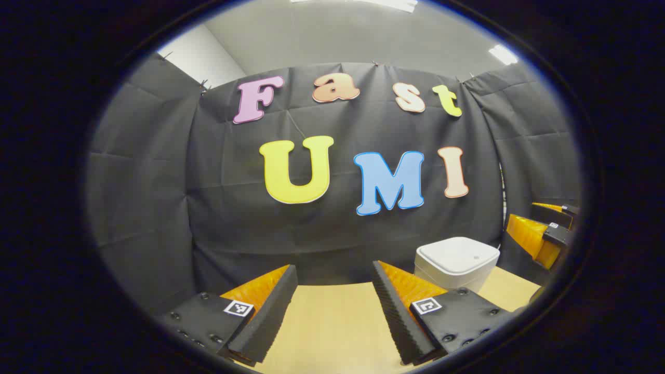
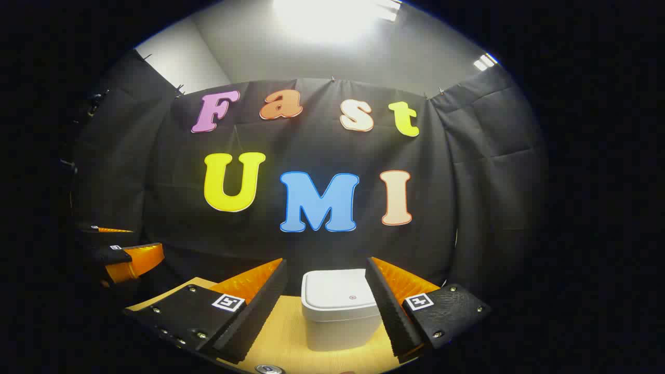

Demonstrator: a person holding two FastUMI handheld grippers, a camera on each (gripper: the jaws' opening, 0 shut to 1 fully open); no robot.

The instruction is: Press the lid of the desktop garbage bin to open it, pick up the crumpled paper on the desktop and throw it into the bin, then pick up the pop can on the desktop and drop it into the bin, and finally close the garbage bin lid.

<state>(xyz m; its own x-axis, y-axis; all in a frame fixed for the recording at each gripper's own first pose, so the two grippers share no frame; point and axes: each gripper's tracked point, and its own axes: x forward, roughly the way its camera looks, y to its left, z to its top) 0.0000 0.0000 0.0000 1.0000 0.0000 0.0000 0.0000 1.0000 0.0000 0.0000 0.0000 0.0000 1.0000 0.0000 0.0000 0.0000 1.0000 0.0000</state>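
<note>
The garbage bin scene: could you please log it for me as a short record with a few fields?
bin: white garbage bin on the tan desktop, in front of the black cloth wall
lid: closed, not yet pressed
left gripper: open, nothing between its fingers, bin ahead to its right
right gripper: open, aimed at the bin, fingers either side of it in the right gripper view, contact not clear
pop can: top just visible at the lower edge

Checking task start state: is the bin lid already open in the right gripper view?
No, the bin has its lid lying flat and closed on top.
</note>
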